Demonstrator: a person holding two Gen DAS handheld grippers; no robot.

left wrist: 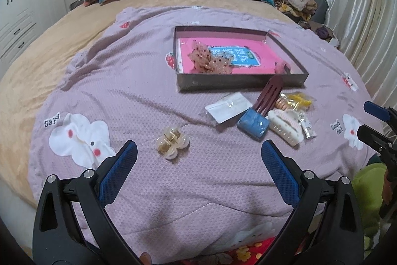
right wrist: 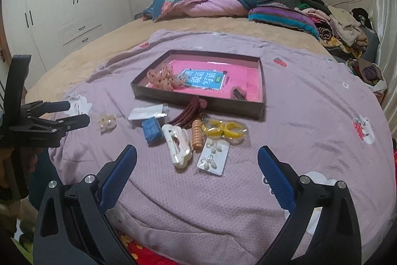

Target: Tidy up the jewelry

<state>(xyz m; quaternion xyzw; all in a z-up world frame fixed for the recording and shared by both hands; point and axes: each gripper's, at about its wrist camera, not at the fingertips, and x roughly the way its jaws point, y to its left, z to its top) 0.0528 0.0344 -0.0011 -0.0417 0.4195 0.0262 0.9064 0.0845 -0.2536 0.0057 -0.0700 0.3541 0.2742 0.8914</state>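
A shallow dark box (left wrist: 287, 81) (right wrist: 261, 81) with a pink floor lies on the mauve blanket; a peach beaded piece (left wrist: 208, 60) (right wrist: 161, 78) and a small dark item (right wrist: 239, 93) lie inside. In front of it lie a maroon comb clip (left wrist: 269, 93) (right wrist: 188, 114), a blue block (left wrist: 253, 124) (right wrist: 151, 129), a white claw clip (left wrist: 285, 127) (right wrist: 178, 145), yellow hoops in a bag (right wrist: 223, 129), an earring card (right wrist: 213, 158) and a white packet (left wrist: 228, 107). A clear gold-hinged clip (left wrist: 171, 142) (right wrist: 107, 123) lies apart. My left gripper (left wrist: 198, 153) is open above the blanket near that clip. My right gripper (right wrist: 197, 155) is open above the white clip and card.
The mauve blanket (left wrist: 139, 81) covers a tan bedspread (left wrist: 37, 61). Pillows and a folded quilt (right wrist: 198, 1) lie at the headboard, with piled clothes (right wrist: 347, 26) at the right. White wardrobes (right wrist: 62, 4) stand on the left, a curtain (left wrist: 359, 4) on the right.
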